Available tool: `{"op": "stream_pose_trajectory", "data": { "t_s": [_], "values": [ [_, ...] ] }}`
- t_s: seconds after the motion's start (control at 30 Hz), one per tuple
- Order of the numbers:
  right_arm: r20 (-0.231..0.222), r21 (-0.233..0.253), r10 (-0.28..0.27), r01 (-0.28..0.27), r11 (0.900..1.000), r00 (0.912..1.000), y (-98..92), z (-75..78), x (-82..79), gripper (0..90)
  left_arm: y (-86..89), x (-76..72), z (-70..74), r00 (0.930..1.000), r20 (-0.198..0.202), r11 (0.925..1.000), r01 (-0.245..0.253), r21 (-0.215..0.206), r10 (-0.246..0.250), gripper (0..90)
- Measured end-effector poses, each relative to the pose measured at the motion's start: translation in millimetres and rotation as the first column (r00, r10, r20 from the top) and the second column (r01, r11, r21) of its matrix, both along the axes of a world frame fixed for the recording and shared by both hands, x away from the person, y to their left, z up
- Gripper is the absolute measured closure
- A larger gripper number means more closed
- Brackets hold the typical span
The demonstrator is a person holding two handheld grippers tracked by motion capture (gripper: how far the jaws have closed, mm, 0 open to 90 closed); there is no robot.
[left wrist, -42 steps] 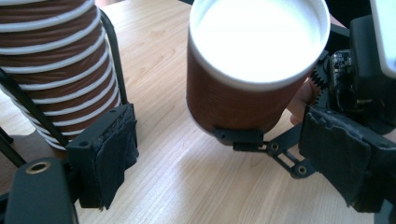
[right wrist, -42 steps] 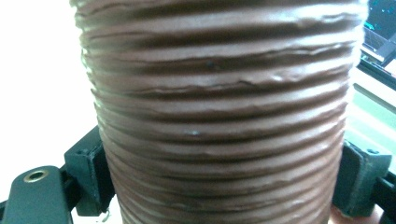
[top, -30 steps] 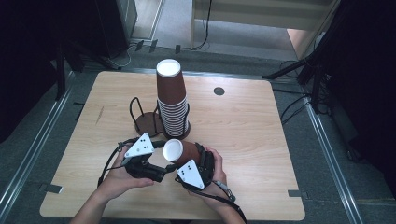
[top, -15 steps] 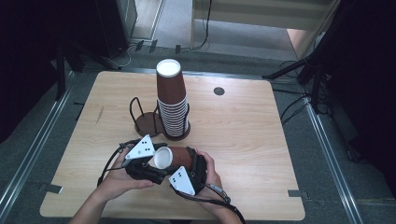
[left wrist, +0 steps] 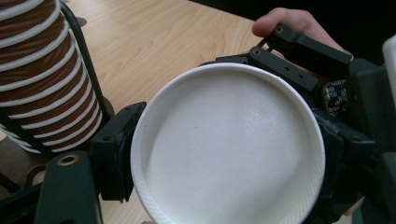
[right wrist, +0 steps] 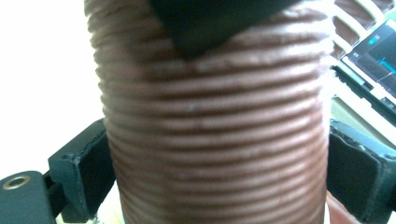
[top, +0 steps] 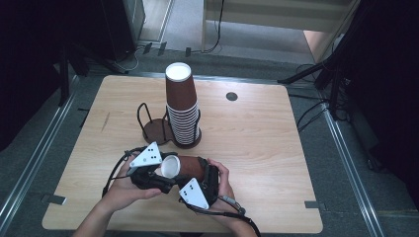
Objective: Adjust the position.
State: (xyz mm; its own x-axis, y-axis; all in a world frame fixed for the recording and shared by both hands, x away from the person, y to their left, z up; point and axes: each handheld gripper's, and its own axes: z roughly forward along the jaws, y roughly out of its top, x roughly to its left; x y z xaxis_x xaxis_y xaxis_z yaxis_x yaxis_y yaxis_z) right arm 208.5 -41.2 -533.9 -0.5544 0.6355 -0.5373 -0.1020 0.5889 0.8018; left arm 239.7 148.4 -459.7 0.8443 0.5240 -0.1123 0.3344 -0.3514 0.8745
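Between both grippers, cup (top: 182,167) now lower.

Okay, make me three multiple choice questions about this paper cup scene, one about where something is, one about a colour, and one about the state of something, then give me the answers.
1. Where does the tall cup stack stand?
A. In the wire holder at mid-table
B. On the floor
C. At the table's right edge

2. What colour is the outside of the held cup?
A. Blue
B. Brown
C. Green

3. How does the held cup lie?
A. Upright on the table
B. Upside down on the stack
C. On its side, between both tongs

Answers: 1 A, the stack's foot sits inside the black wire frame. 2 B, its ribbed wall is brown, white inside. 3 C, the right tongs clamp its wall and the left tongs flank its rim, mouth facing the left tongs.
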Motion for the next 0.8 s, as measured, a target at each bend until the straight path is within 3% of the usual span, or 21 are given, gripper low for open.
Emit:
{"op": "stream_pose_trajectory", "data": {
  "t_s": [0.2,0.5,0.67,0.8],
  "values": [
    [0.012,0.013,0.001,-0.001,1.000,0.9999,-1.8,4.4,-0.5,6.0,5.1,2.2,0.7,0.9982,0.019,0.9983,-0.057,-0.011,0.057,22.6],
    [0.025,0.075,-0.021,0.019,0.997,0.9995,-9.4,17.3,0.4,6.1,11.5,2.6,0.1,0.9895,0.082,0.9903,-0.112,-0.083,0.119,22.8],
    [0.025,0.116,-0.039,0.035,0.993,0.9989,-14.8,23.1,1.0,6.0,13.4,2.0,-0.6,0.9794,0.136,0.9859,-0.136,-0.097,0.149,22.8],
    [0.007,0.160,-0.045,0.043,0.986,0.9990,-20.7,29.7,1.7,6.0,17.4,1.4,-0.1,0.9624,0.181,0.9743,-0.179,-0.137,0.203,22.8]
  ]
}}
